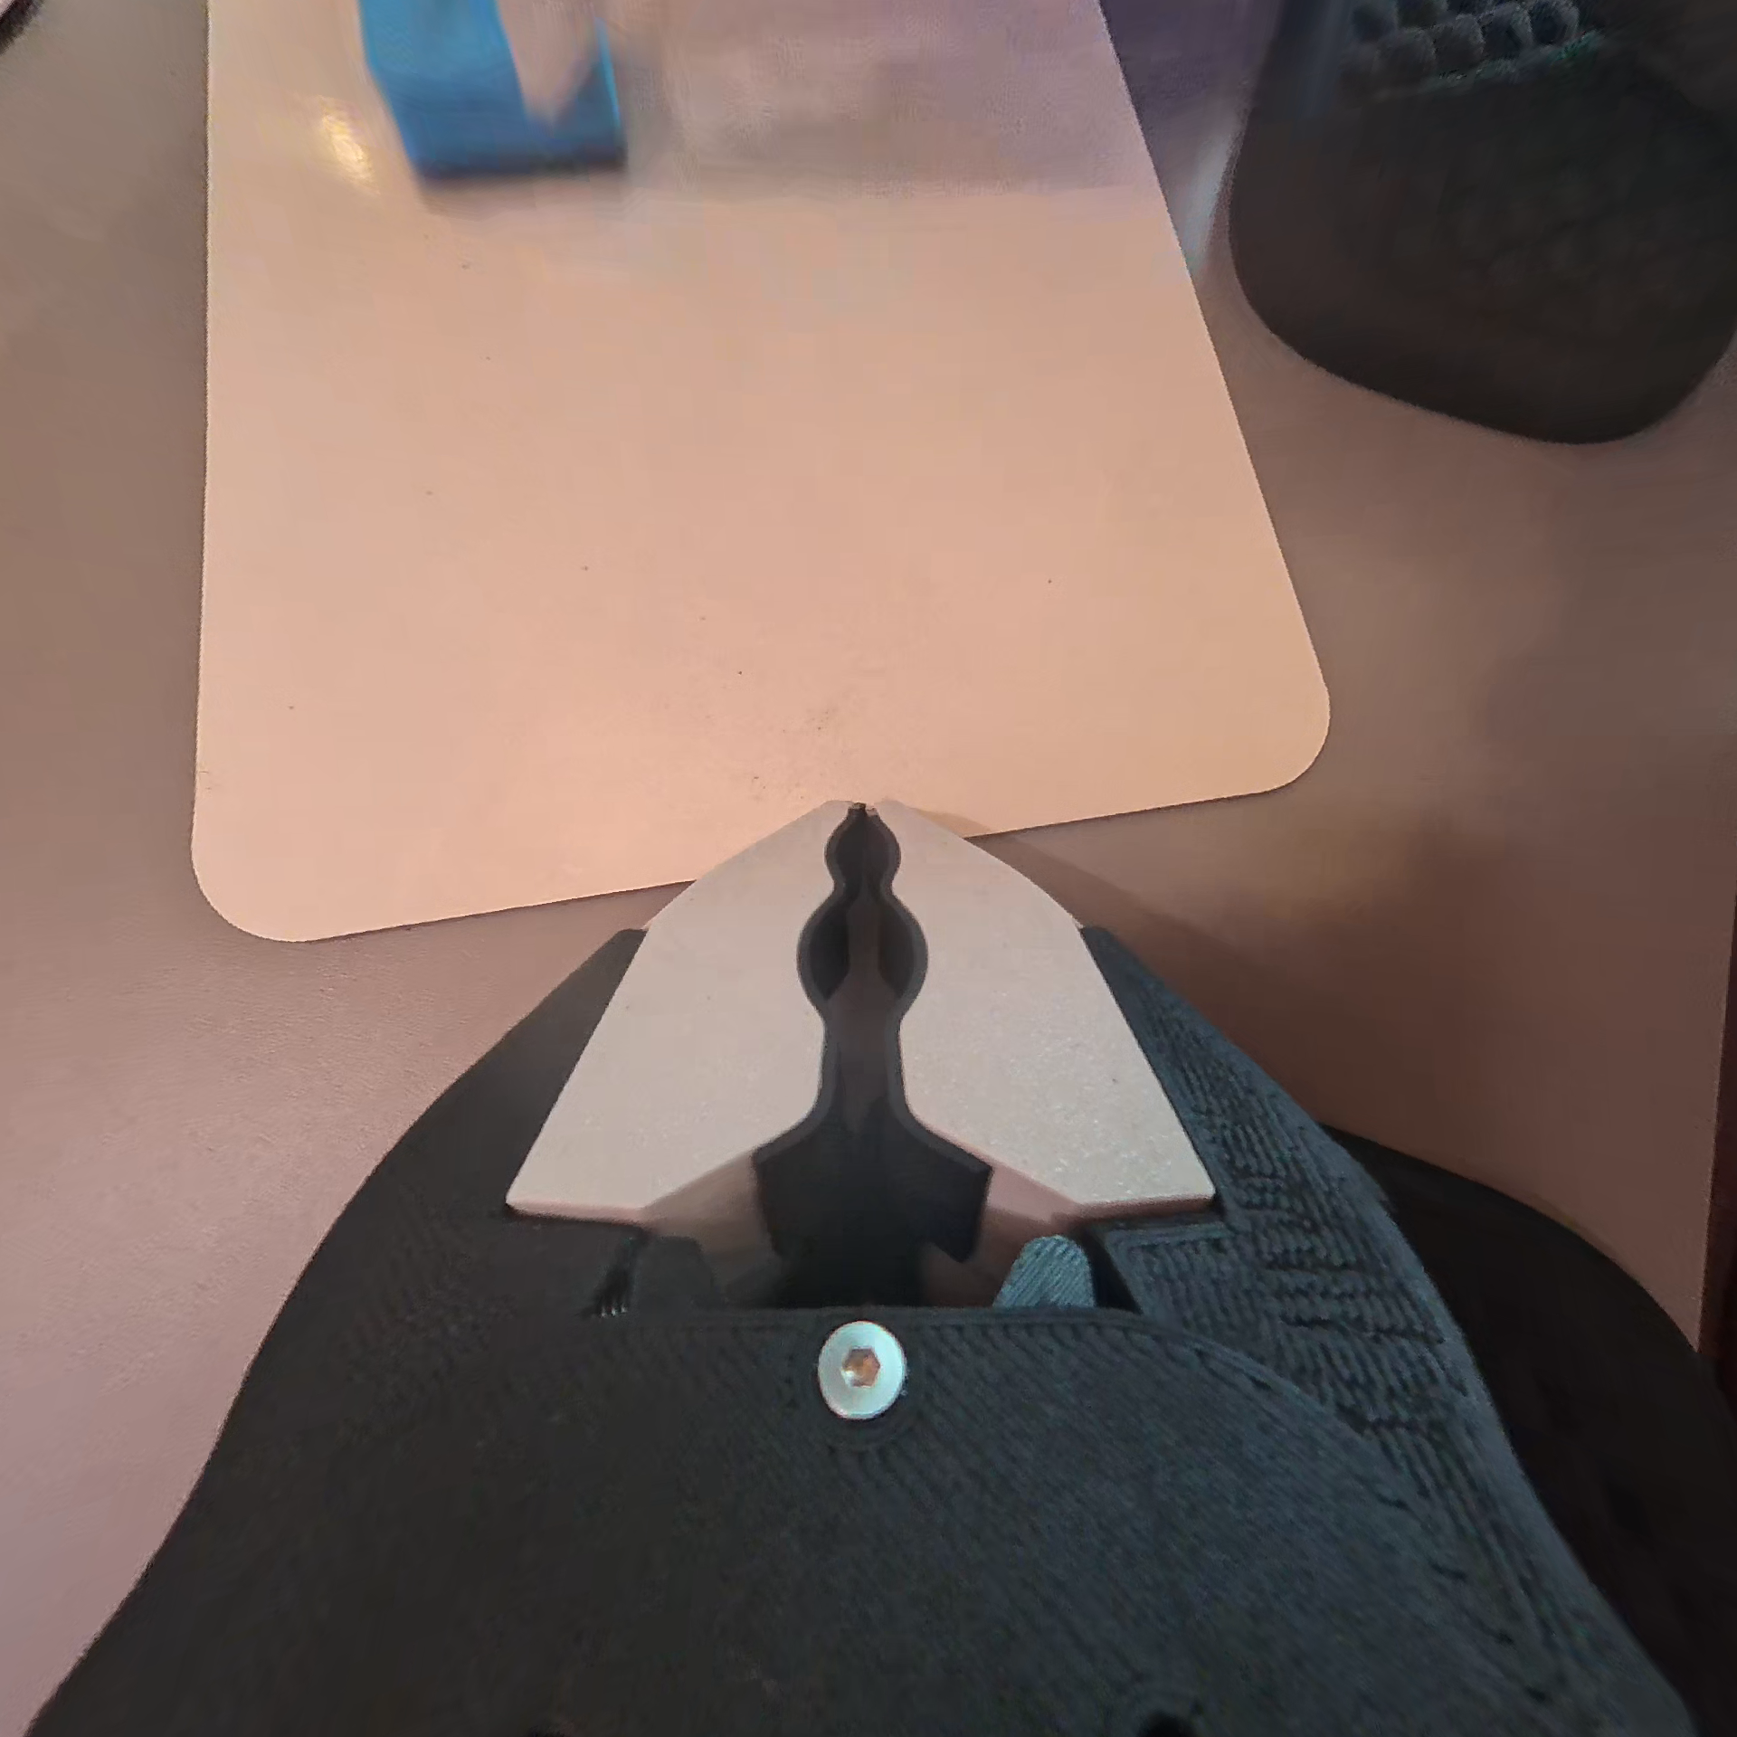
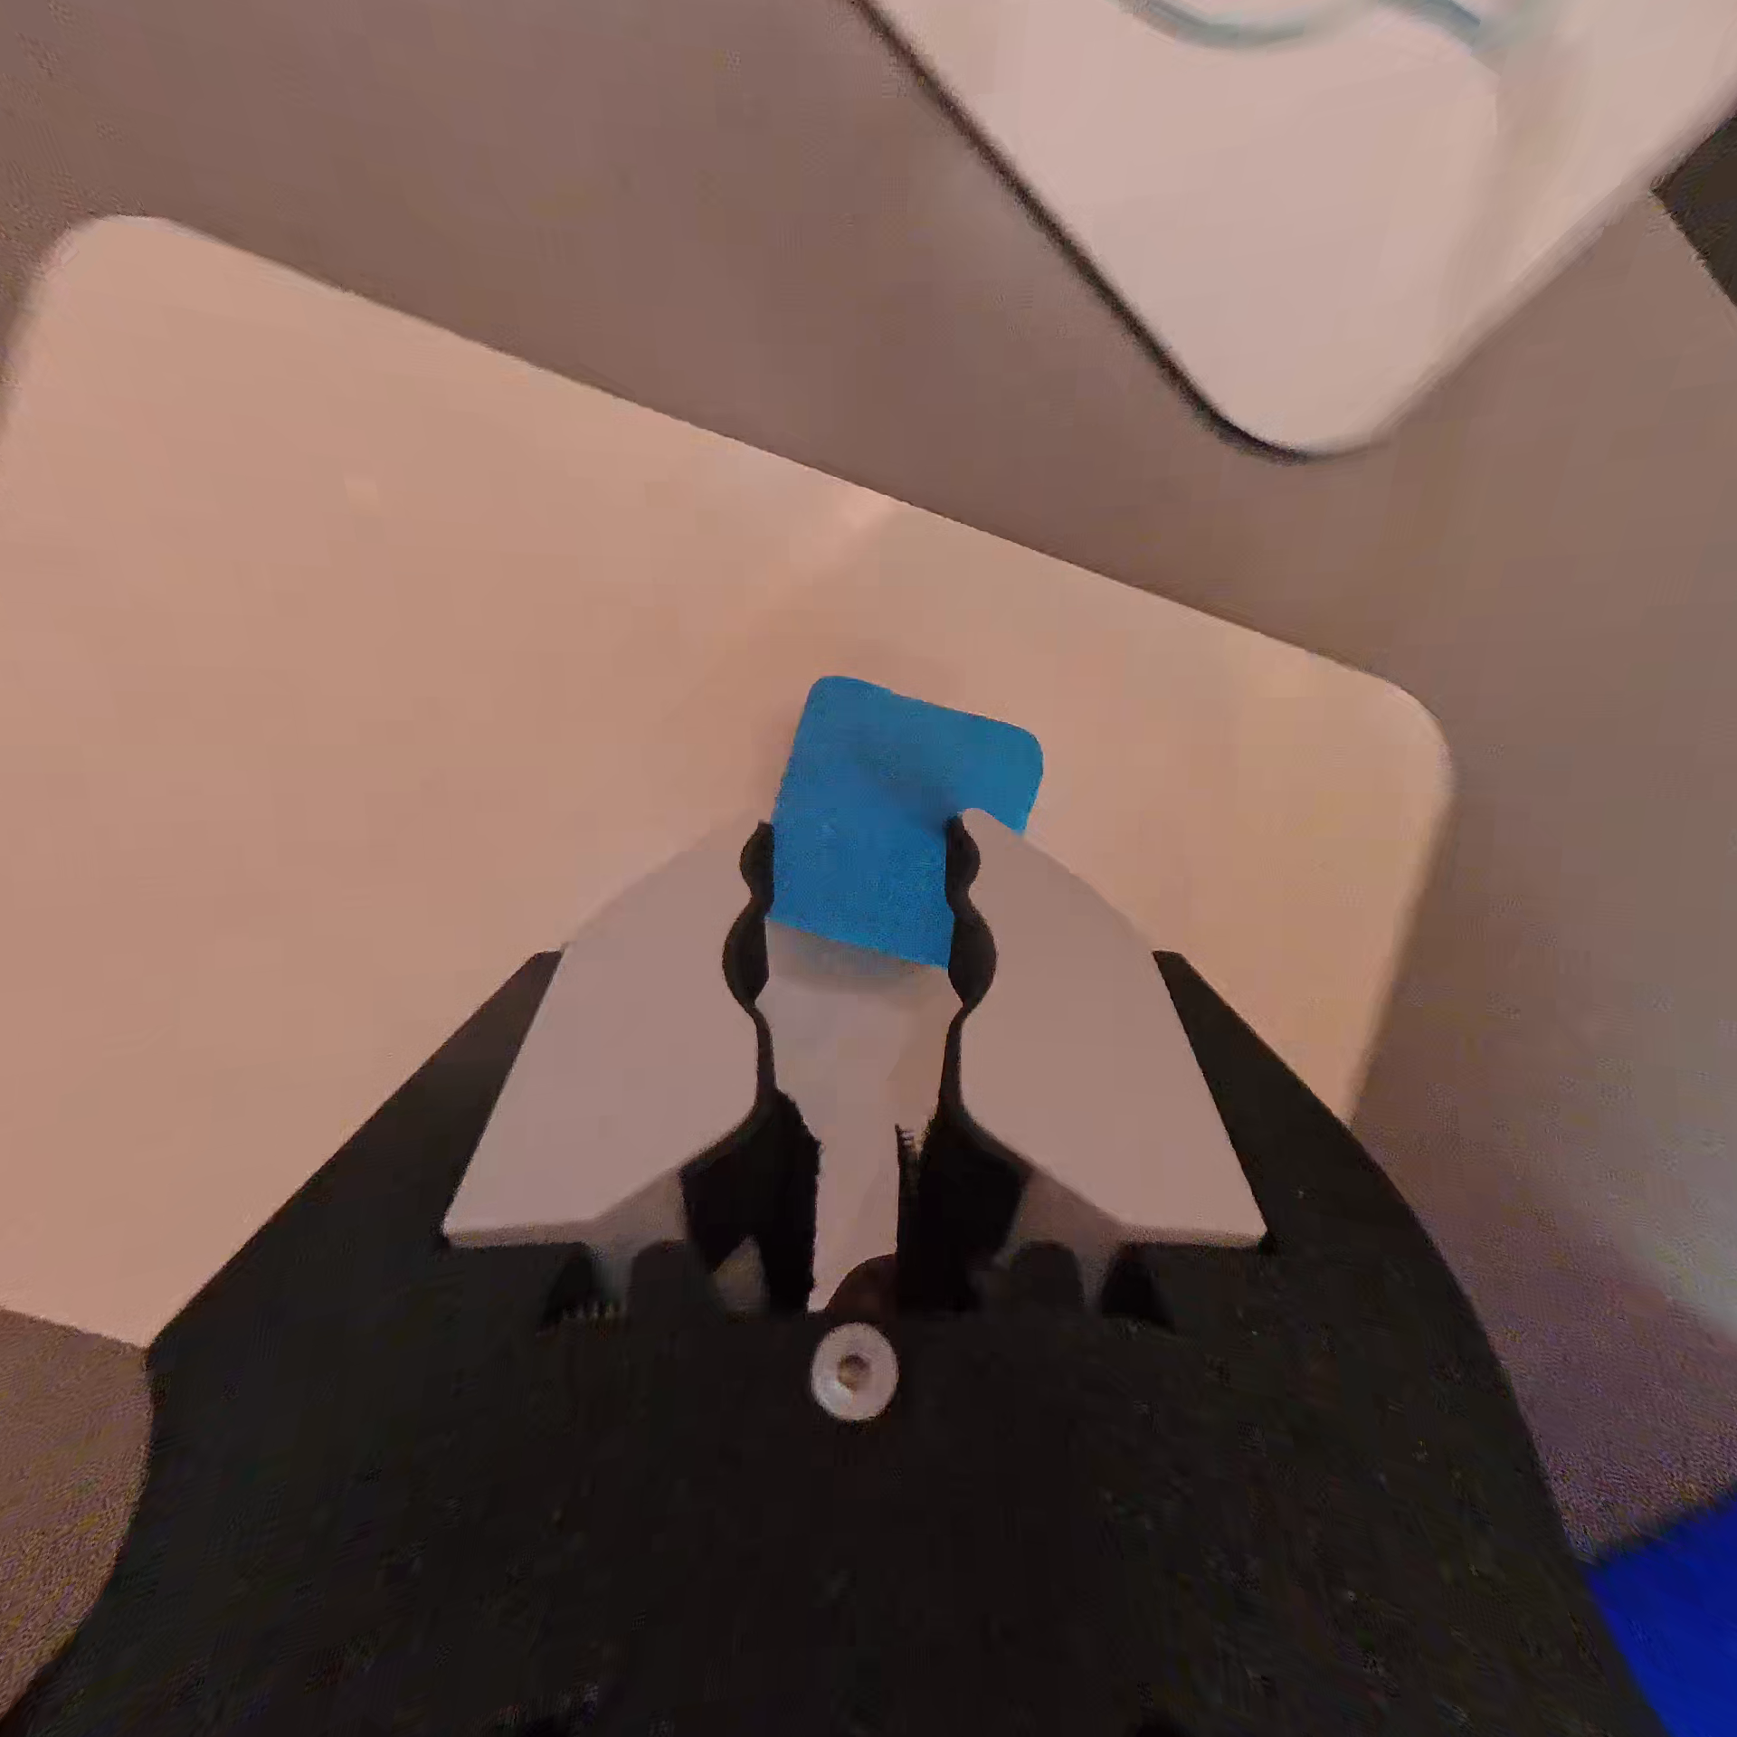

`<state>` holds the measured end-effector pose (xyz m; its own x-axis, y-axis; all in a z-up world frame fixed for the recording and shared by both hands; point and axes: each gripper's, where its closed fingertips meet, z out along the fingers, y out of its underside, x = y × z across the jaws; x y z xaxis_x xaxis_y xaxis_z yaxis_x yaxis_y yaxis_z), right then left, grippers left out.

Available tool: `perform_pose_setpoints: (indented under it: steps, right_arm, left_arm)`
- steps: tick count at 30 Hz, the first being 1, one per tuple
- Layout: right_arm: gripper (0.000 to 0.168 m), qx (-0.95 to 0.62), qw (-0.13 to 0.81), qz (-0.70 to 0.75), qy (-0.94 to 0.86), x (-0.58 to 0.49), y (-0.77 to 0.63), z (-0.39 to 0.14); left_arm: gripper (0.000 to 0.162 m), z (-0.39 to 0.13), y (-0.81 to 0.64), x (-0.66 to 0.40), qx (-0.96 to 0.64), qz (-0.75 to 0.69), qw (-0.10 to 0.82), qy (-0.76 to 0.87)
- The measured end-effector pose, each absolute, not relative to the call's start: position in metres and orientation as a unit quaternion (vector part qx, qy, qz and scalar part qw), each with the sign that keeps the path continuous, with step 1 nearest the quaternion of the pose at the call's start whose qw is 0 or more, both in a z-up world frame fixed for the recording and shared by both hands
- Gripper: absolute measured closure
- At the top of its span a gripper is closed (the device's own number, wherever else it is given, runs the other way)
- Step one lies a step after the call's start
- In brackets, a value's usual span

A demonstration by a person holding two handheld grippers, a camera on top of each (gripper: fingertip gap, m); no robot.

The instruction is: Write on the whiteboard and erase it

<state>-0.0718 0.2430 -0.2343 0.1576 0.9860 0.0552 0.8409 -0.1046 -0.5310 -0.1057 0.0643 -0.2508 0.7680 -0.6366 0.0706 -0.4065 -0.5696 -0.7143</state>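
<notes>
A small white whiteboard with rounded corners lies flat on the table; its surface looks blank. My left gripper is shut and empty, its tips at the board's near edge. My right gripper is shut on a blue eraser and holds it on or just above the whiteboard. In the left wrist view the eraser shows blurred at the board's far end, with a pale finger of the right gripper in front of it.
A dark grey textured object lies right of the board in the left wrist view. A second white board or tray lies beyond the whiteboard in the right wrist view. A blue thing shows at the lower right edge. The grippers' ends are close to 20 cm from one another.
</notes>
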Motion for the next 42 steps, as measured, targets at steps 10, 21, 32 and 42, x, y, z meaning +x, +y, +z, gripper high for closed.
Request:
perform_pose_setpoints:
  steps: [10,21,32,42]
  right_arm:
    - [0.141,-0.765,0.259,0.083,-0.584,-0.071,0.291,-0.235]
    - [0.138,-0.645,0.246,0.139,-0.710,-0.143,0.190,-0.235]
    - [0.140,-0.627,0.207,0.226,-0.716,-0.098,0.117,-0.232]
    - [0.140,-0.825,0.226,0.043,-0.517,0.051,0.276,-0.236]
  left_arm:
    - [0.160,-0.251,0.064,-0.106,-0.870,-0.163,0.355,0.301]
    - [0.160,-0.251,0.064,-0.106,-0.870,-0.166,0.355,0.299]
    - [0.160,-0.251,0.065,-0.105,-0.869,-0.166,0.356,0.301]
    - [0.161,-0.250,0.065,-0.105,-0.869,-0.169,0.355,0.301]
